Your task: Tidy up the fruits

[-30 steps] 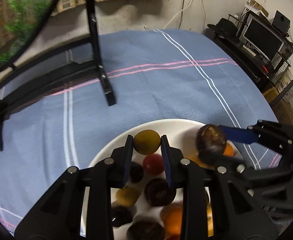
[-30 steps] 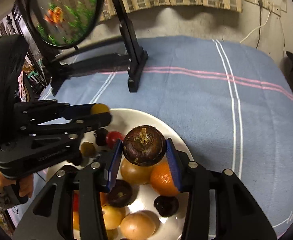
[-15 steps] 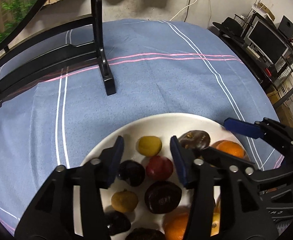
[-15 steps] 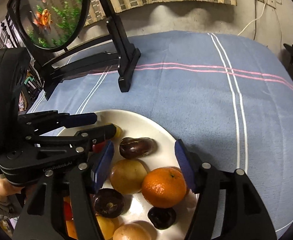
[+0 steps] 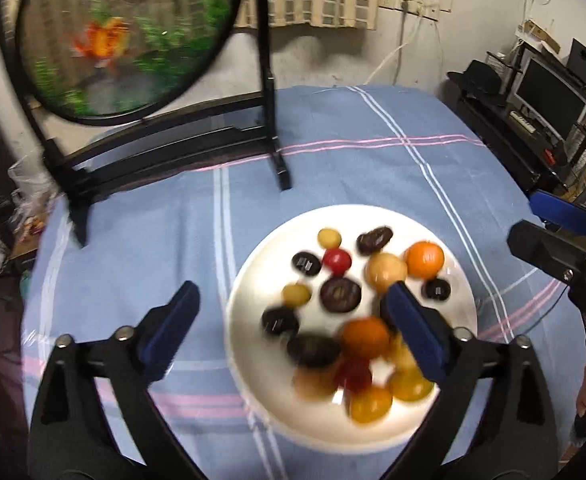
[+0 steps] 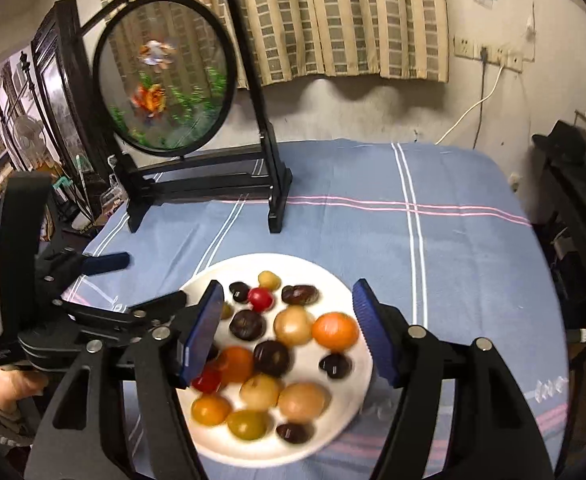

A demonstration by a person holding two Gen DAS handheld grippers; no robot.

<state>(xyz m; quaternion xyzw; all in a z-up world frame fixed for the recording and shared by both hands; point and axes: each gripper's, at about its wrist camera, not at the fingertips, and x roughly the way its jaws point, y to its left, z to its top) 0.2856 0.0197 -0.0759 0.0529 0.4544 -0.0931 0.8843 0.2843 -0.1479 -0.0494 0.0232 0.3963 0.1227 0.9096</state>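
Observation:
A white plate (image 5: 253, 272) (image 6: 333, 280) on the blue cloth holds several small fruits. Among them are an orange mandarin (image 5: 425, 259) (image 6: 335, 330), a dark brown fruit (image 5: 374, 239) (image 6: 300, 294) lying on its side, a small yellow fruit (image 5: 329, 237) (image 6: 269, 279) and a red one (image 5: 337, 261) (image 6: 260, 298). My left gripper (image 5: 291, 300) hangs above the plate's left half, its jaws opening wide, holding nothing. My right gripper (image 6: 288, 292) hovers over the plate too, jaws opening and empty. Each gripper shows at the edge of the other's view, clear of the fruit.
A round painted glass screen (image 5: 125, 36) (image 6: 165, 76) on a black stand (image 5: 281, 172) (image 6: 277, 200) stands on the table behind the plate. A TV and dark shelves (image 5: 549, 92) stand past the table's right edge. A person's hand (image 6: 5, 388) holds the left gripper.
Both grippers let go of their fruit, opened wide and rose back from the plate. The yellow fruit and the dark brown fruit now lie on the plate's far side.

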